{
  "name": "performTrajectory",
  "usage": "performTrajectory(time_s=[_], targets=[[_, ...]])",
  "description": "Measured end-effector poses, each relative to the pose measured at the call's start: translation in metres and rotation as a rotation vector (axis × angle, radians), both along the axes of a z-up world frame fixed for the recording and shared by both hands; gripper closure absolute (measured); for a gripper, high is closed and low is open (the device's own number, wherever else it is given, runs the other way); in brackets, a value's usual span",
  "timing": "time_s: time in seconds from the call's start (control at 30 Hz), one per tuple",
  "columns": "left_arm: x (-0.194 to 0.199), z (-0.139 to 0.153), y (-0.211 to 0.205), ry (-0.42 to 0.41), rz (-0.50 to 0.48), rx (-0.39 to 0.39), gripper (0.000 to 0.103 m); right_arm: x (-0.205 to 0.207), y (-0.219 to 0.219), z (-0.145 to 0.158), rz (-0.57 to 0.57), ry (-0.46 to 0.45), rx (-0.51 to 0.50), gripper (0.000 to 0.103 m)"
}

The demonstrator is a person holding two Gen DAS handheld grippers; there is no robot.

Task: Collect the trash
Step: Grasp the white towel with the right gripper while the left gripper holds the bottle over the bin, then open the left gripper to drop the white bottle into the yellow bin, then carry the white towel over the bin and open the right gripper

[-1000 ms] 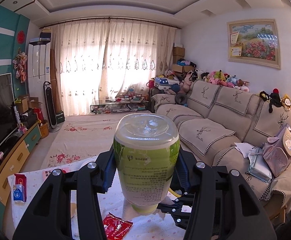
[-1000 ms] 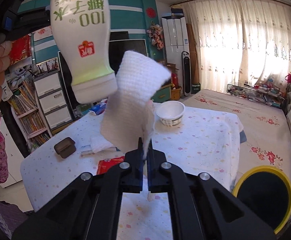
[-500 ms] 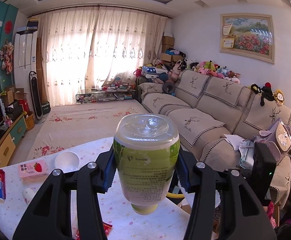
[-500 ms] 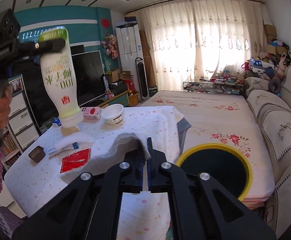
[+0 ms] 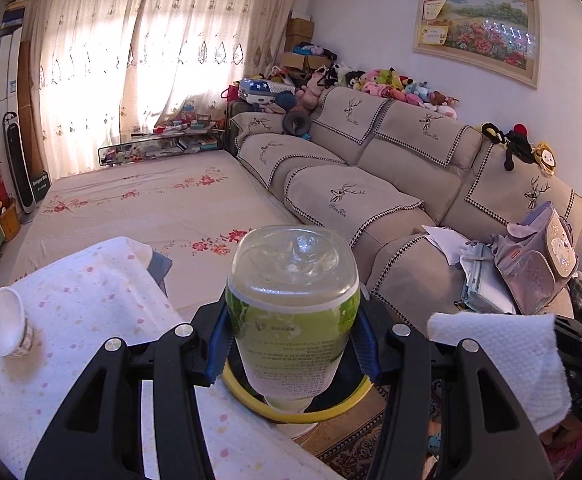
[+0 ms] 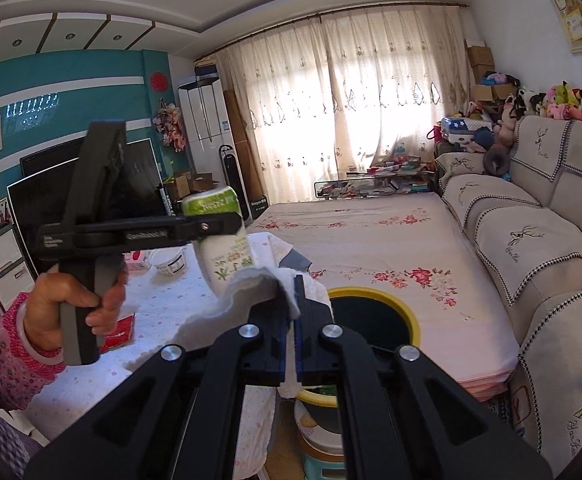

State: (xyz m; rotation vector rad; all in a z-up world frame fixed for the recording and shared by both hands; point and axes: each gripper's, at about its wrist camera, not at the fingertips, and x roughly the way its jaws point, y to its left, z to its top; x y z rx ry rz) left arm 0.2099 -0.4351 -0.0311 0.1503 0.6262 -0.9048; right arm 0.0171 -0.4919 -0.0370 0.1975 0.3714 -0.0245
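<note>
An upside-down plastic bottle (image 5: 293,312) with a green and white label is clamped between the blue pads of my left gripper (image 5: 293,340). Its cap end hangs over the yellow-rimmed bin (image 5: 247,398) just past the table's edge. My right gripper (image 6: 295,306) is shut on a white paper towel (image 6: 247,294), which droops to the left of the fingers. In the right wrist view the bin (image 6: 395,300) lies just beyond the towel, and the left gripper (image 6: 215,226) holds the bottle (image 6: 227,252) above the table's corner, with a person's hand (image 6: 67,304) on the handle.
The table with a floral cloth (image 5: 91,320) carries a white bowl (image 6: 167,260), a pink box (image 6: 139,257) and a red wrapper (image 6: 121,332). A beige sofa (image 5: 371,200) with a backpack (image 5: 539,264) runs along the right. A flowered mat (image 6: 371,248) covers the floor beyond the bin.
The left gripper has carried the bottle down and across from above the table to over the bin. The right gripper has swung towards the bin, and the towel has flopped over.
</note>
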Motion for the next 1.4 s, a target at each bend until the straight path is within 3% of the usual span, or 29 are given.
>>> performTrajectory(time_s=[0.37,0.7,0.77,0.93,1.2,1.4], targets=[[0.034,-0.100,-0.092,0.073,0.052,0.158,0.052,0.003,-0.029,-0.021,-0.042,0.021,0.037,0.100],[0.035,-0.153,-0.116,0.146,0.054,0.271,0.052,0.003,-0.039,-0.031,-0.046,0.032,0.057,0.100],[0.035,-0.158,-0.117,0.149,0.064,0.283,0.047,0.003,-0.039,-0.032,-0.044,0.034,0.061,0.100],[0.031,-0.155,-0.111,0.136,0.081,0.287,0.027,0.004,-0.040,-0.033,-0.043,0.035,0.070,0.100],[0.017,-0.125,-0.058,0.140,0.120,0.212,0.019,0.004,-0.034,-0.031,-0.033,0.035,0.073,0.100],[-0.010,-0.095,-0.008,0.057,0.177,0.178,0.013,0.008,-0.025,-0.028,-0.014,0.033,0.068,0.100]])
